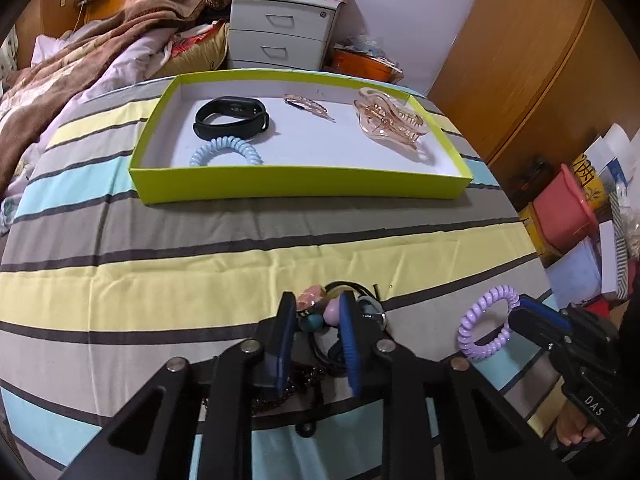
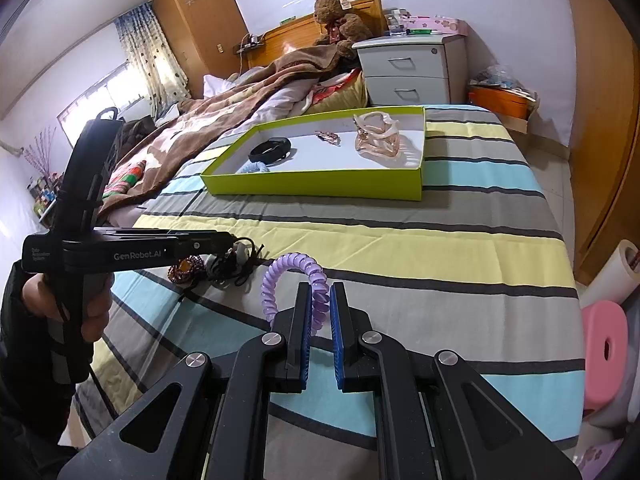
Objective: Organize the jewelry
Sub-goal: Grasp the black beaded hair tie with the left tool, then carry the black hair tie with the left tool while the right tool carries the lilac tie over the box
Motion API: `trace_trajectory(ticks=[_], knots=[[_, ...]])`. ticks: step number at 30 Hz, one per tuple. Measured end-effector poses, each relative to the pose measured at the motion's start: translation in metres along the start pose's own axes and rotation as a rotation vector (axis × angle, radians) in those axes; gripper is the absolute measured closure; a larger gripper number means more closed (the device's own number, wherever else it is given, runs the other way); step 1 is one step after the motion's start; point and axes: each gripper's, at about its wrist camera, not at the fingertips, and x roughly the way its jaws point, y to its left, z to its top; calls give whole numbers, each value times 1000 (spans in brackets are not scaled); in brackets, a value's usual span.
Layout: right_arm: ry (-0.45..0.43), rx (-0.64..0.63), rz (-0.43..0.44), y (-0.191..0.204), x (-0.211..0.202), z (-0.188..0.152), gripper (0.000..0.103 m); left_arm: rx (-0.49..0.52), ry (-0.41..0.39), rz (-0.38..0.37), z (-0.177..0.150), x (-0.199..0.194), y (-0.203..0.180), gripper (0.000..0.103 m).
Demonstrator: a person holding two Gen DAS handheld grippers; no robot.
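Observation:
A green tray [image 1: 296,184] lies on the striped bedspread and holds a black wristband [image 1: 230,118], a pale blue coil hair tie [image 1: 226,152], a small clip [image 1: 308,106] and a clear pink claw clip [image 1: 388,120]. My left gripper [image 1: 318,308] is closed around a pink and teal beaded hair tie [image 1: 316,308] in a pile of black ties and beads [image 2: 216,266]. My right gripper [image 2: 320,300] is shut on a purple coil hair tie [image 2: 288,276] and holds it above the bed; it also shows in the left wrist view [image 1: 486,324].
A brown blanket [image 2: 224,100] and a teddy bear [image 2: 340,16] lie on the bed's far left. A white nightstand [image 1: 280,32] stands behind the tray. Boxes and a pink bin [image 1: 568,208] stand on the floor at the right, beside a wooden wardrobe [image 1: 540,60].

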Motion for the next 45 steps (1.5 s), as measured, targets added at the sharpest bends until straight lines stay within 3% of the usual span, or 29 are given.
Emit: trace_trajectory(ticks=[14, 30, 45], knots=[[-8, 4, -2, -3, -3, 2, 94, -38, -10, -13, 0, -4, 5, 99], [-30, 20, -6, -6, -7, 3, 94, -37, -76, -108, 3, -28, -5, 100], [-107, 2, -26, 1, -30, 25, 94, -22, -162, -120, 26, -59, -12, 100]])
